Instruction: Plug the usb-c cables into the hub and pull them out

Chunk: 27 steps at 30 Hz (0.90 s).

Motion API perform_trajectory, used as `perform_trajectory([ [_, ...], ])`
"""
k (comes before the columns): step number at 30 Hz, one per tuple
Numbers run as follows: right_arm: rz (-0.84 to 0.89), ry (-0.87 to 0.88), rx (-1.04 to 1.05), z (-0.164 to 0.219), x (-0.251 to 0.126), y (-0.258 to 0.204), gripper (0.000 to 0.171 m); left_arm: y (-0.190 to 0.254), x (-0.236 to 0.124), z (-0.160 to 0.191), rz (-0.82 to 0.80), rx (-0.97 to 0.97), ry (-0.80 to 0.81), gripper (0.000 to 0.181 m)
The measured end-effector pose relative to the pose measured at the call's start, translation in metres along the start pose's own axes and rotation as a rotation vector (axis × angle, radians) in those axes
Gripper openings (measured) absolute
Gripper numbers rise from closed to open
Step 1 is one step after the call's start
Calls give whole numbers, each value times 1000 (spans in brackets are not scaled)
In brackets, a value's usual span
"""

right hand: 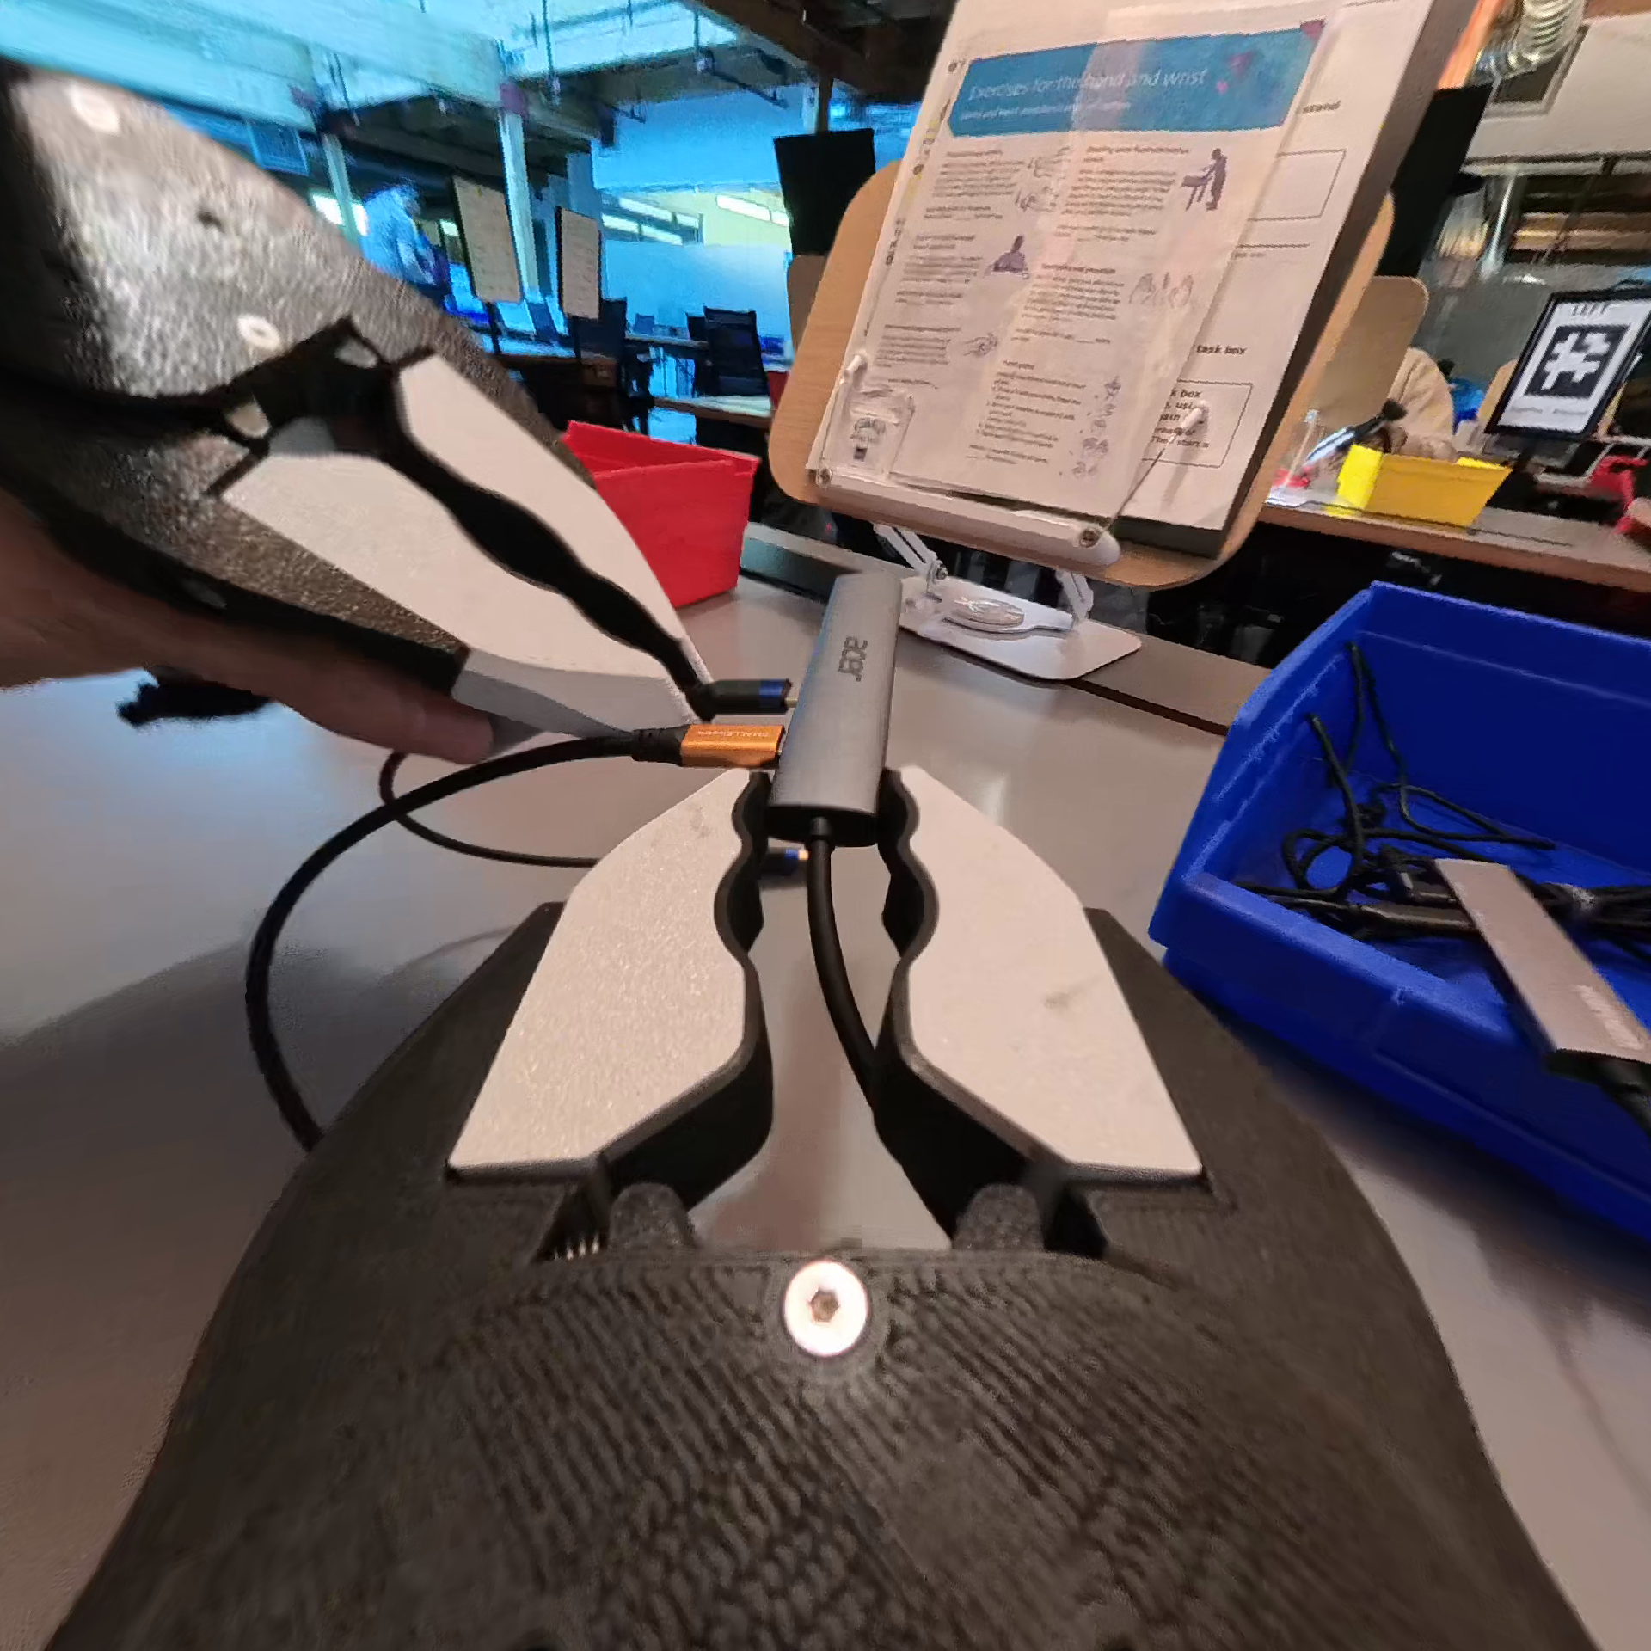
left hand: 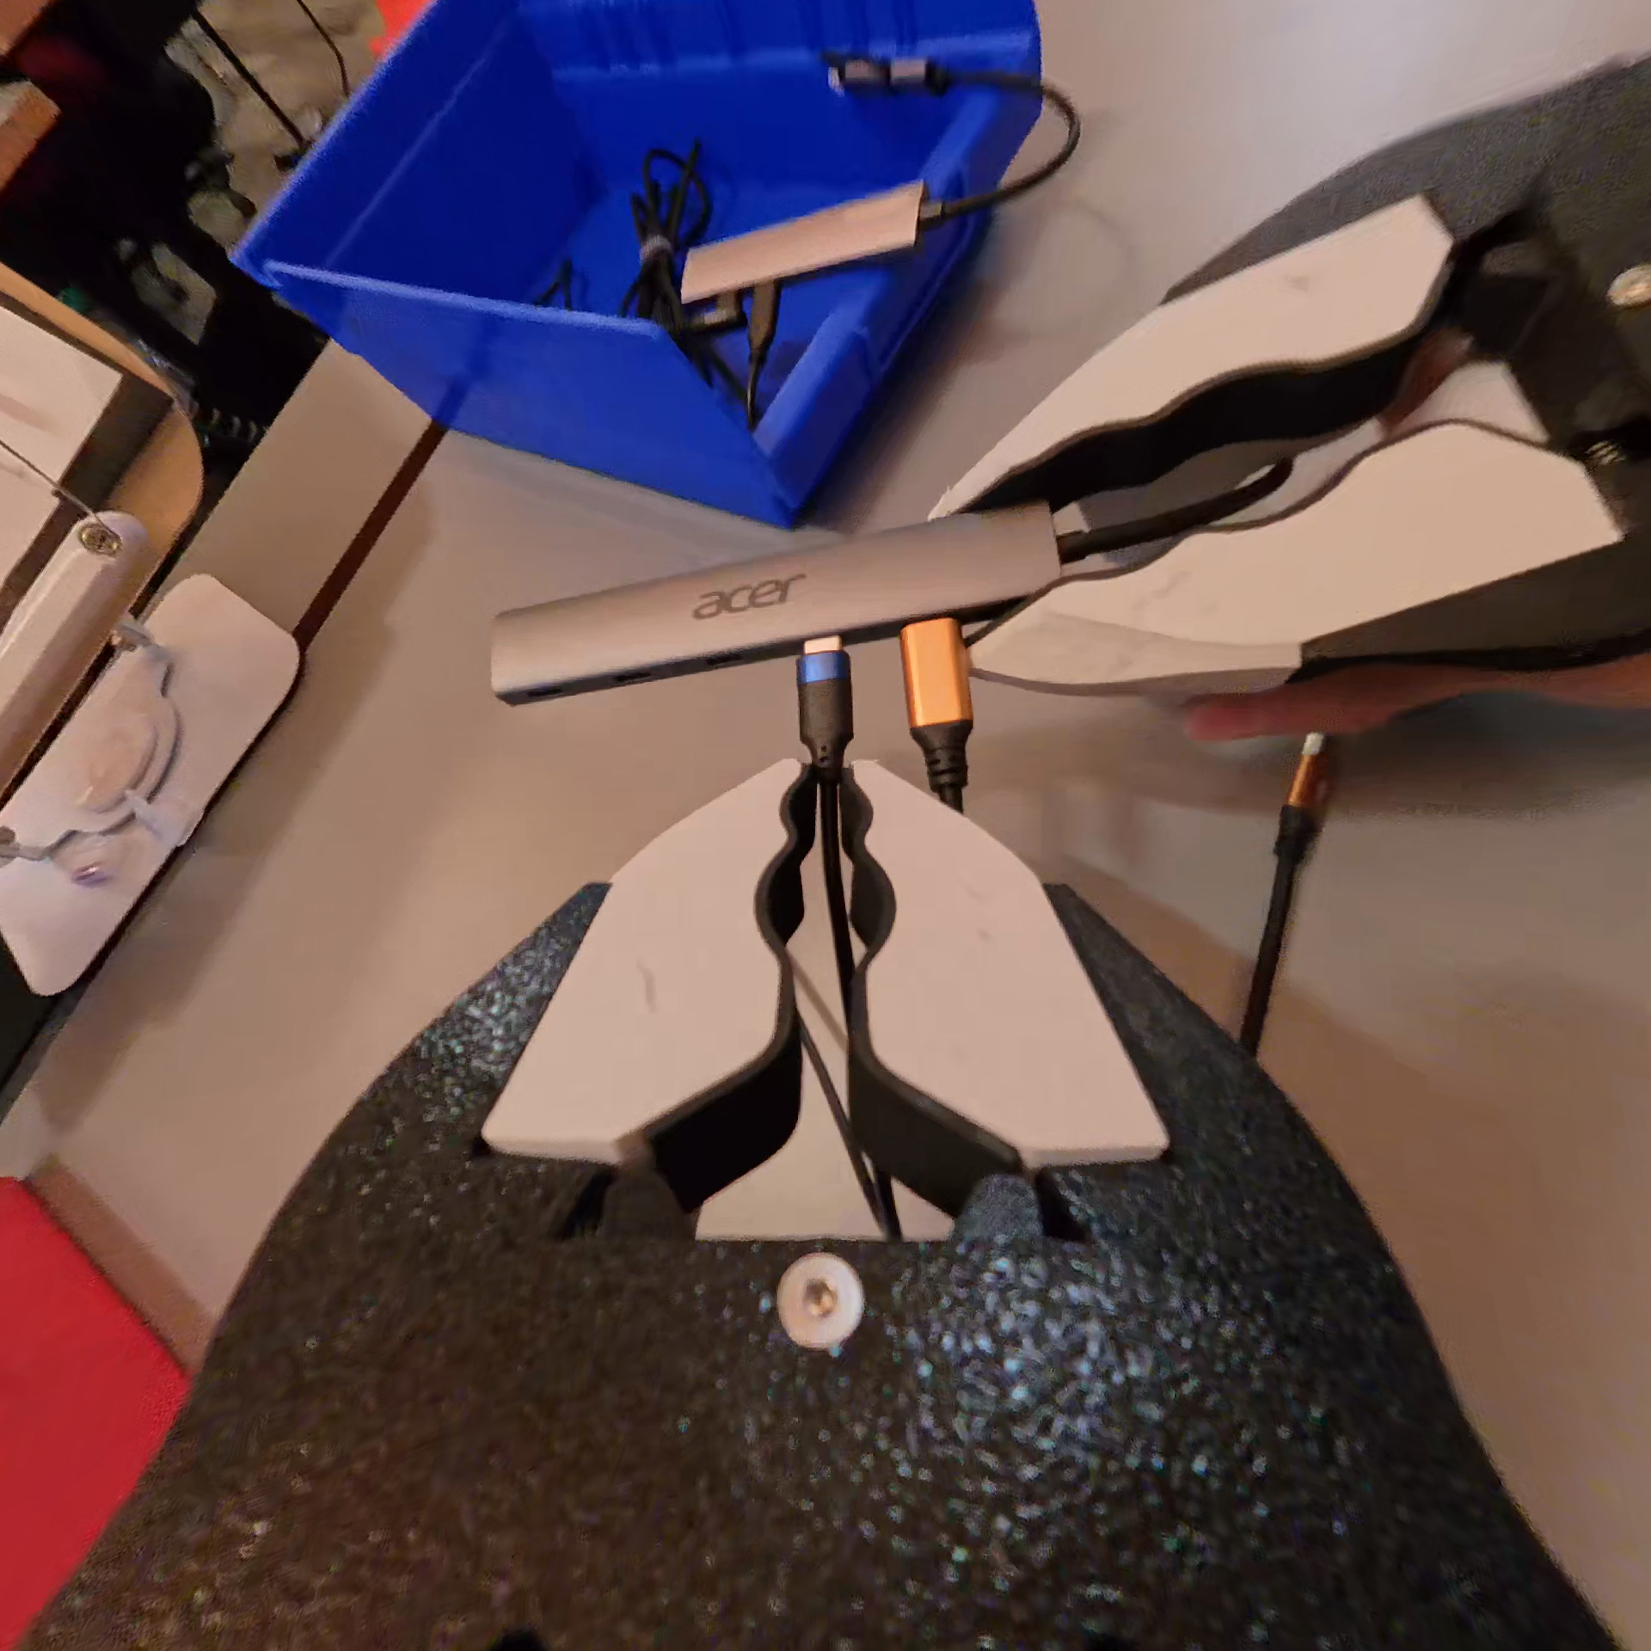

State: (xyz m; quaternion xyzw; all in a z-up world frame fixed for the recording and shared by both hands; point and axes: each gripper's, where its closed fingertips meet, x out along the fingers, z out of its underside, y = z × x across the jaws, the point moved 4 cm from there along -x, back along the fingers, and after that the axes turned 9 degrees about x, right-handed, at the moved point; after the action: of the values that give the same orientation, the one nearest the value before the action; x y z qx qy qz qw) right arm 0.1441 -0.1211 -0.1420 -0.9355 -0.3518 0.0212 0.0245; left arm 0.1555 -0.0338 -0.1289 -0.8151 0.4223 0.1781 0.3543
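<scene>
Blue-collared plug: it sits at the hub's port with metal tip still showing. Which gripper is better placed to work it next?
Left. The left gripper is shut on the blue-collared plug's cable, right behind it. The right gripper is occupied, clamping the hub at its cable end.

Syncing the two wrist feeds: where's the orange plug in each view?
Left wrist view: orange plug just above centre, under the hub's near edge, right of the blue plug.
Right wrist view: orange plug left of centre, entering the hub's left side, below the blue plug.
Shared landmark: blue bin.
</scene>
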Motion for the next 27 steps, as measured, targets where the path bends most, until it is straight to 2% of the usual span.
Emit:
perform_trajectory([
  [5,-3,-34,-62,4,1,-3,25,1,-2,0,-19,-10,38,3],
  [8,-22,-34,-82,4,1,-5,25,6,6,9,12,-3,-24,4],
  [12,-38,-27,-71,3,-3,2,24,8,4,3,50,-42,98,5],
  [13,-31,-5,-43,0,-5,5,24,6,-1,-1,51,-50,138,9],
  [16,32,25,-5,-13,-15,23,24,-11,-20,2,-13,-123,221,40],
  [19,92,70,12,-35,-33,40,24,-24,-34,27,-48,-245,299,50],
  [21,114,111,32,-56,-47,47,24,-22,-34,55,-27,-311,273,55],
  [24,169,128,10,-85,-65,58,24,-11,-40,83,17,-380,304,54],
  [27,283,140,-33,-115,-77,76,24,-2,-45,95,23,-417,352,52],
])
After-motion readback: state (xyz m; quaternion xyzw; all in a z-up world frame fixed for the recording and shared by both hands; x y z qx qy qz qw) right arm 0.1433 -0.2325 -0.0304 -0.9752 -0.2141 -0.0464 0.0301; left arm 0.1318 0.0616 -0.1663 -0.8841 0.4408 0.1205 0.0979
